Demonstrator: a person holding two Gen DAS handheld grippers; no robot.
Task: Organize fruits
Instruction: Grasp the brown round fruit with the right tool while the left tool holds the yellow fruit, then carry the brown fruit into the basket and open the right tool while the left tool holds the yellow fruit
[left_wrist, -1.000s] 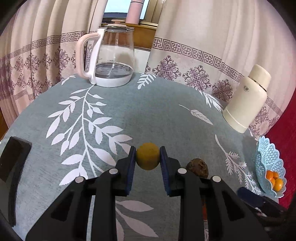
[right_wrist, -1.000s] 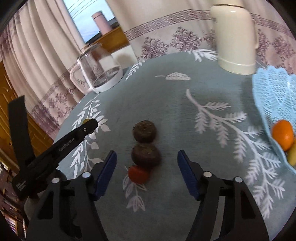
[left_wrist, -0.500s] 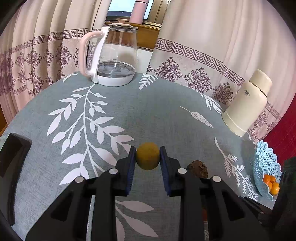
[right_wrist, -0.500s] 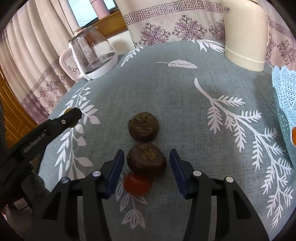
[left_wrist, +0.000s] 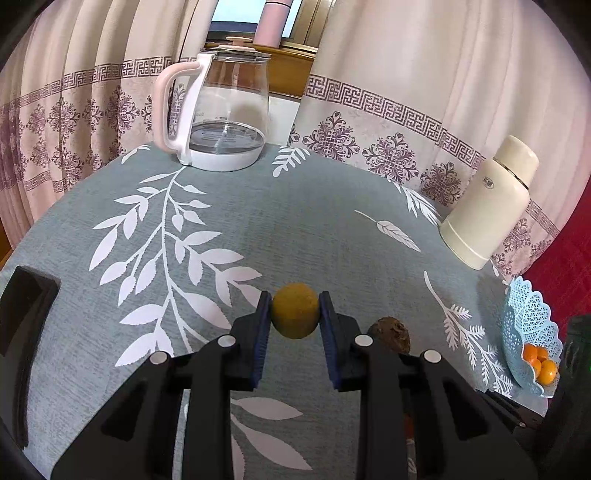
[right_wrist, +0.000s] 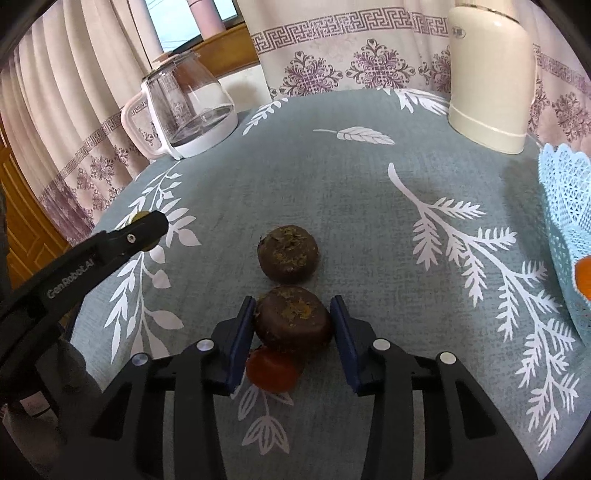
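Left gripper (left_wrist: 295, 314) is clamped on a yellow fruit (left_wrist: 295, 315), both blue pads pressed to its sides, fruit sitting right at the fingertips over the grey-green leaf-print tablecloth (left_wrist: 314, 229). Can't tell from this view if the fruit is lifted clear of the cloth or resting on it.

Right gripper (right_wrist: 292, 314) is down around the near dark brown fruit (right_wrist: 292, 322). Left pad looks to be touching its side; right pad is right up against it, but whether it truly touches I can't tell, so grip not confirmed. A small red-orange fruit (right_wrist: 271, 371) sits under and just behind that brown one, toward the camera, between the fingers. The far dark brown fruit (right_wrist: 288, 254) lies just beyond the near one, nearly touching it.

Using that near brown fruit as the landmark: the blue lattice basket (right_wrist: 565, 236) is well off to the right at the table edge, w/ orange fruits (left_wrist: 539, 363) inside, seen from the left wrist. Cream flask (right_wrist: 487, 74) stands far back-right, upright. Glass kettle (right_wrist: 188, 107) w/ pink handle stands far back-left. The left gripper's finger, marked GenRobot.AI, comes in from the left, w/ a sliver of yellow showing at its tip.

Patterned curtains (left_wrist: 388, 118) hang behind the table.
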